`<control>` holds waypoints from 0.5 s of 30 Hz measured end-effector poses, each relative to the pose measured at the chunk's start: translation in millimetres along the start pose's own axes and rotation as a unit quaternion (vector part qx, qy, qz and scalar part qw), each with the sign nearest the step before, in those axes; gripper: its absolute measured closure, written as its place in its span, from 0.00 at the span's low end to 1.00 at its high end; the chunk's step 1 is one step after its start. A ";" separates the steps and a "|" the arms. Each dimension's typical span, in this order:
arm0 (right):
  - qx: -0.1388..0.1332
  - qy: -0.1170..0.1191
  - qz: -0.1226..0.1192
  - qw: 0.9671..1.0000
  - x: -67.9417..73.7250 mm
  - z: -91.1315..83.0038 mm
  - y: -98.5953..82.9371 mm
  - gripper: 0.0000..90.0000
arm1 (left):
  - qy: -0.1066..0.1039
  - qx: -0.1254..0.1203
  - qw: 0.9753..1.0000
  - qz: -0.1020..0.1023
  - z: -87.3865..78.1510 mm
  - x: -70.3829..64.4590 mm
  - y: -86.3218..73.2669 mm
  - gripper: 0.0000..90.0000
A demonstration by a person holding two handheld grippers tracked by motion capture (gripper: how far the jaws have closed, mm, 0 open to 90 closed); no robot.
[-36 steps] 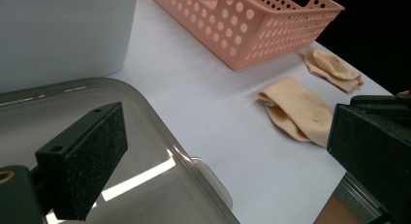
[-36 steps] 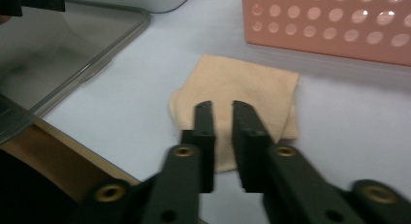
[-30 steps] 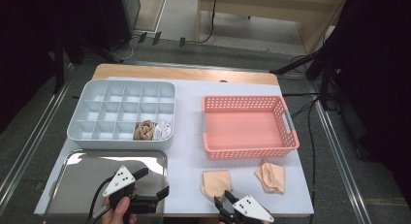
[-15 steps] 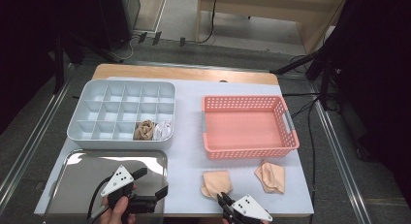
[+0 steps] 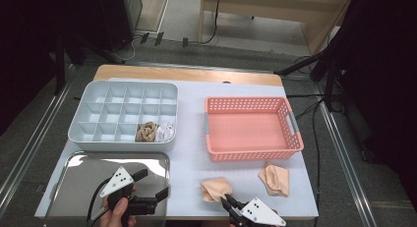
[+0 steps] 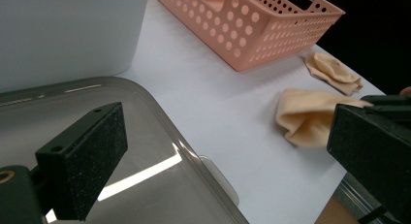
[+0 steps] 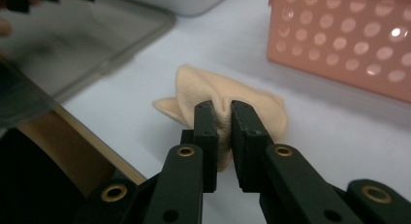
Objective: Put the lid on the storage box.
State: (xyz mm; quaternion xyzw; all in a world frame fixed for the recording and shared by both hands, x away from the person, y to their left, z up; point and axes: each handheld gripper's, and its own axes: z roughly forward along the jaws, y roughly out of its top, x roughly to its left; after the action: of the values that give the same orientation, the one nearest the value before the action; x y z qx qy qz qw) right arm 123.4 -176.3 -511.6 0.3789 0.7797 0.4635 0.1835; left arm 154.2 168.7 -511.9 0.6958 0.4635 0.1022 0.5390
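change since earlier frames: right gripper has drawn back slightly toward the table's near edge, its tips at the near corner of the nearer sock; left gripper has barely shifted over the steel tray.
right gripper: jaws pinched on a fold of the peach sock, cloth bunched up between the pads; grip sits at the sock's edge, not its middle.
left gripper: jaws spread wide, holding nothing, hovering above the metal tray.
sock in hand: lying on the white table cover, between tray and pink basket, not yet lifted as far as i can tell.
second sock: peach sock, just in front of the basket's near right corner, untouched.
organizer: grey divided box, two balled socks in the near row, other cells bare.
risk: shallow bite on one fold, so the sock may slip out on lifting.
risk: it may unfurl, trail and snag the tray rim or box wall.
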 end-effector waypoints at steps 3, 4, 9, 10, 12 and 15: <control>0.026 -0.005 0.019 0.999 -4.0 5.8 -5.6 0.90 | -0.001 0.000 1.000 -0.001 -0.3 0.0 -0.3 0.02; 0.032 0.000 0.033 0.999 -6.6 6.6 -7.8 0.89 | 0.001 0.000 1.000 0.001 -0.5 -0.2 -0.3 0.02; 0.058 -0.006 0.071 0.996 -16.0 6.4 -16.9 0.83 | 0.000 0.001 1.000 0.001 0.1 -0.6 -0.9 0.02; 0.063 -0.006 0.074 0.995 -16.2 6.9 -18.0 0.83 | 0.000 0.001 1.000 0.001 0.4 -0.8 -1.1 0.02; 0.062 -0.005 0.079 0.995 -16.8 6.6 -19.3 0.83 | 0.000 0.001 1.000 0.000 0.7 -1.3 -1.4 0.02; 0.062 -0.010 0.083 0.995 -17.3 3.4 -18.9 0.82 | 0.001 0.001 1.000 0.001 0.1 -0.4 -1.3 0.02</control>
State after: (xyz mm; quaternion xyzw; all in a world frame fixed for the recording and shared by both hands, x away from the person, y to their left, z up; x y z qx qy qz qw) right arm 128.9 -192.8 -530.7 0.4575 0.7707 0.4243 0.1289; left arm 153.4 168.3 -512.9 0.6967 0.4635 0.1030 0.5377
